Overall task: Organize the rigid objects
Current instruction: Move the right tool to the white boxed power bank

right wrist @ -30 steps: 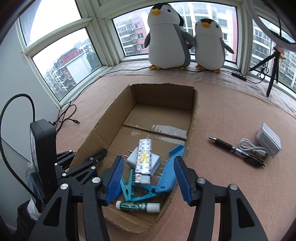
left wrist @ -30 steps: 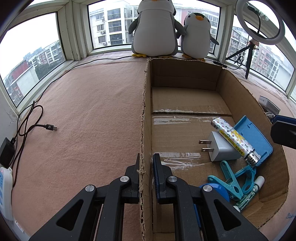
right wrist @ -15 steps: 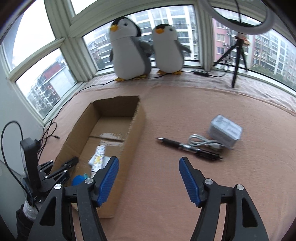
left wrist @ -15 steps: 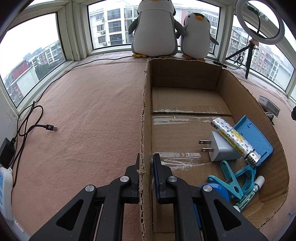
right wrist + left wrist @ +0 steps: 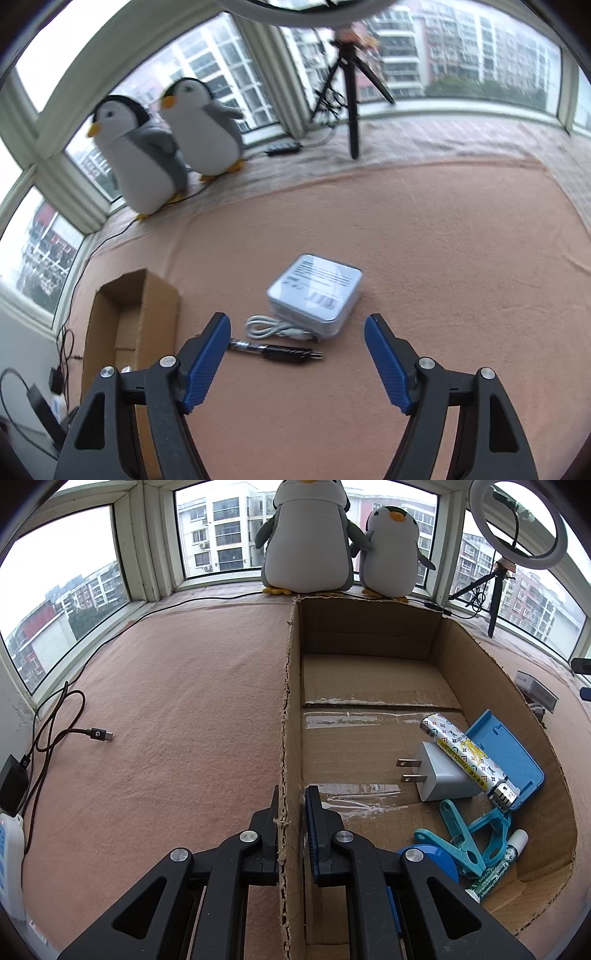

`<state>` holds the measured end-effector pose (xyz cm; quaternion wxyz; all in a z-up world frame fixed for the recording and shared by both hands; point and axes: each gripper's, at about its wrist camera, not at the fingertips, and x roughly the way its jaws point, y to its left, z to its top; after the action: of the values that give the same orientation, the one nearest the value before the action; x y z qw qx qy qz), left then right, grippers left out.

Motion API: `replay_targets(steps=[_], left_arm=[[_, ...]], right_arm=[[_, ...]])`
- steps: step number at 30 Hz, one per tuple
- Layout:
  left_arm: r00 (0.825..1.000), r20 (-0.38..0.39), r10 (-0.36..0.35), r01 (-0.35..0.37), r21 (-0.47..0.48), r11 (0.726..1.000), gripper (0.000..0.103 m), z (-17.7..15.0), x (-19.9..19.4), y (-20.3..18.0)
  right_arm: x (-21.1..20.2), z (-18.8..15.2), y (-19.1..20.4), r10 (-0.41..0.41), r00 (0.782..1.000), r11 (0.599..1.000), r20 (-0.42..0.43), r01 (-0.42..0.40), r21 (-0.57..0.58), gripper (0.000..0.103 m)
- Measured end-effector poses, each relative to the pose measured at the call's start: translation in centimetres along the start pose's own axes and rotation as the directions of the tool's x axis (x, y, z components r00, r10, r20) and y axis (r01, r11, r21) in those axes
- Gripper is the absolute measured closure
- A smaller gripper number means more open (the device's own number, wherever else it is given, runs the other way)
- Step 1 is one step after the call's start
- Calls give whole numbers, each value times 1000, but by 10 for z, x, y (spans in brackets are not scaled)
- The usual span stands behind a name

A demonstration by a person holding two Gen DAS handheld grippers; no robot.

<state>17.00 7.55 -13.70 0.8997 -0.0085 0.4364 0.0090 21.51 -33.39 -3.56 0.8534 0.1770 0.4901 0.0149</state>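
Flat, overcast daylight pours through the windows [image 5: 218, 535] from ten to two o'clock, shadows soft. Left view sharp; right view smeared, penguins [image 5: 147, 155] and tripod [image 5: 347, 92] blurred. Fisheye bends the edges, corners black, tape [image 5: 354, 720] glinting.

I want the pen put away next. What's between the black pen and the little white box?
A coiled white cable lies between the black pen and white box, seen in the right wrist view.
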Motion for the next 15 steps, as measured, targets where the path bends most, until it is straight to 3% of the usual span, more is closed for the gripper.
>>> replay_targets(steps=[4,15], left_arm=[[1000,1,-3,3,0,1000,93,1,0,0],[1000,3,-12,12,0,1000,93,1,1,-1]], right_arm=[[20,12,-3,-34,997,999,-70,36,36,31],[57,34,7,-101,984,993,-146,109,42,31]])
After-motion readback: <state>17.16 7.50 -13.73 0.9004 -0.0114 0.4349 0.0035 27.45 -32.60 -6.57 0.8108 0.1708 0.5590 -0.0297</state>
